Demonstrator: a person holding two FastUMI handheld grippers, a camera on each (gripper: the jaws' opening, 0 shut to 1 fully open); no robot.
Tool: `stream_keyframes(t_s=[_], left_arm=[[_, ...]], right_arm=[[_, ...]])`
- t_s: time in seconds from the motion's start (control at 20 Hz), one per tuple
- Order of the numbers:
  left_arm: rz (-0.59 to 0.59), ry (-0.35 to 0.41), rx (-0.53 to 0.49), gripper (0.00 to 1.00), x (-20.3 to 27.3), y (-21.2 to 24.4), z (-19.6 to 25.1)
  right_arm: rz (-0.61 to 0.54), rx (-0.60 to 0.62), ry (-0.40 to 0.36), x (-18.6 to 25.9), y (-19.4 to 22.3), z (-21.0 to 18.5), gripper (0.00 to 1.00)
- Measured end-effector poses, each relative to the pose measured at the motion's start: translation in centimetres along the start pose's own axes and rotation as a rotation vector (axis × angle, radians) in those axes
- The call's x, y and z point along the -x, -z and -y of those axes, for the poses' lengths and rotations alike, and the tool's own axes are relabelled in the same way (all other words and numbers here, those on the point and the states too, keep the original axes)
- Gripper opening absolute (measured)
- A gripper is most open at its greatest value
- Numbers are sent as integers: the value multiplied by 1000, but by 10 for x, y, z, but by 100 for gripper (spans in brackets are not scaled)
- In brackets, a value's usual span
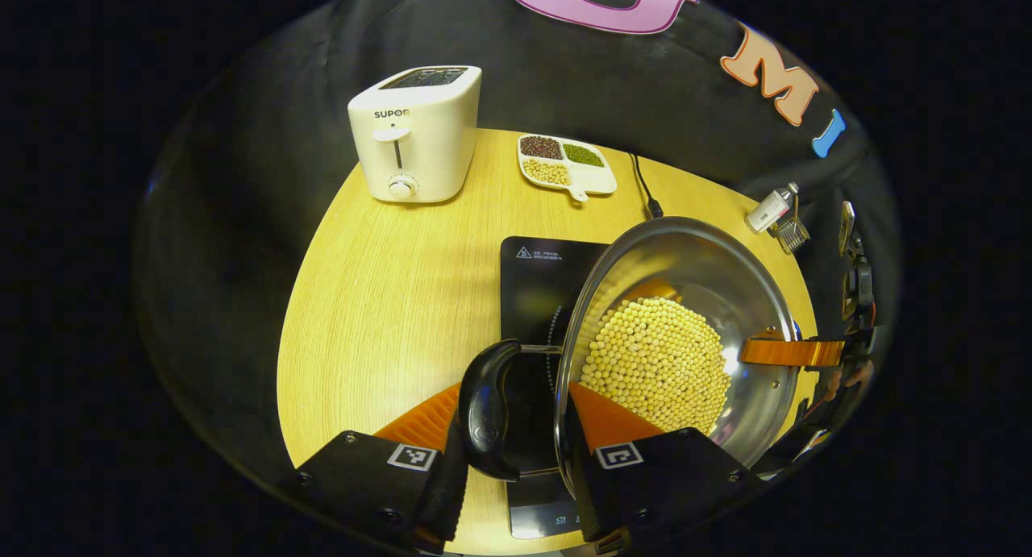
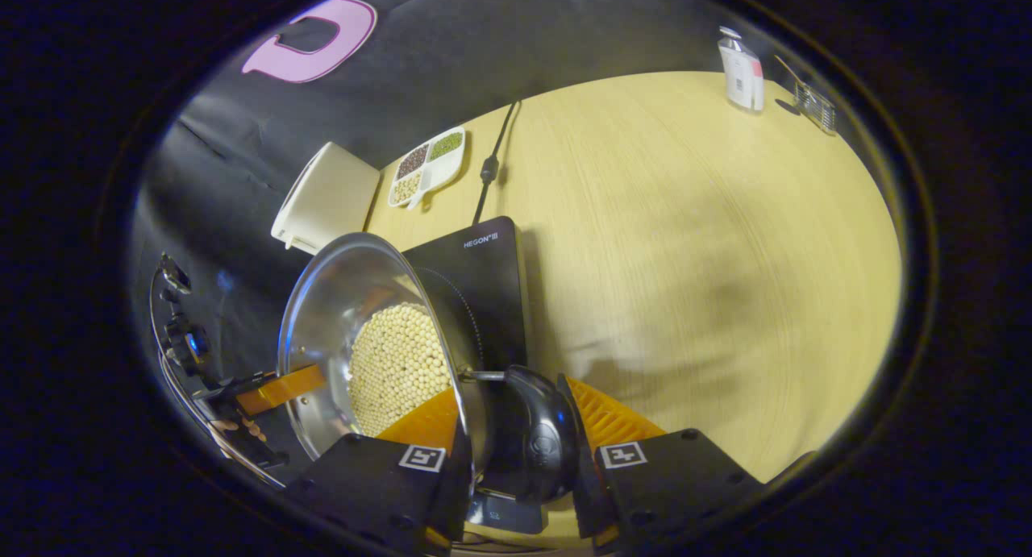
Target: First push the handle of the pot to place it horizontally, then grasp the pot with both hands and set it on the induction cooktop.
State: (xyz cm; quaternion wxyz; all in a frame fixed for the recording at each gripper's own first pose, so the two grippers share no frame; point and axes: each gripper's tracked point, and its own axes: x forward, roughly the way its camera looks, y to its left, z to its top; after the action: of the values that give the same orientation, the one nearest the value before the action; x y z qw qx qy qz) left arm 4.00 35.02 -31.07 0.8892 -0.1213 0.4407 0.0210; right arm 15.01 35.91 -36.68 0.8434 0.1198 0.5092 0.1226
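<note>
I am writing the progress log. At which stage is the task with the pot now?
Done: both side handles are grasped. The left gripper is shut on the pot's left handle, the right gripper on the right handle. In hand: the pot, holding yellow beans, appears lifted and tilted above the induction cooktop. Left: lower it flat, then release.

Staged kitchen booth: toaster point(image 1: 415, 134), induction cooktop point(image 1: 536, 279), bean dish point(image 1: 567, 166) on wooden table point(image 1: 387, 299).

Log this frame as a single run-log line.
phase: carrying pot | left gripper: shut on one pot handle | right gripper: shut on other pot handle | pot: holds beans, above induction cooktop
</note>
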Motion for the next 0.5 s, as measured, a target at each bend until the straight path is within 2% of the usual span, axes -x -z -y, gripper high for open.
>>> stream_keyframes(t_s=[0.5], left_arm=[[2, 8, 5, 59, 2, 2, 0]], right_arm=[[6, 18, -4, -6, -5, -3, 51]])
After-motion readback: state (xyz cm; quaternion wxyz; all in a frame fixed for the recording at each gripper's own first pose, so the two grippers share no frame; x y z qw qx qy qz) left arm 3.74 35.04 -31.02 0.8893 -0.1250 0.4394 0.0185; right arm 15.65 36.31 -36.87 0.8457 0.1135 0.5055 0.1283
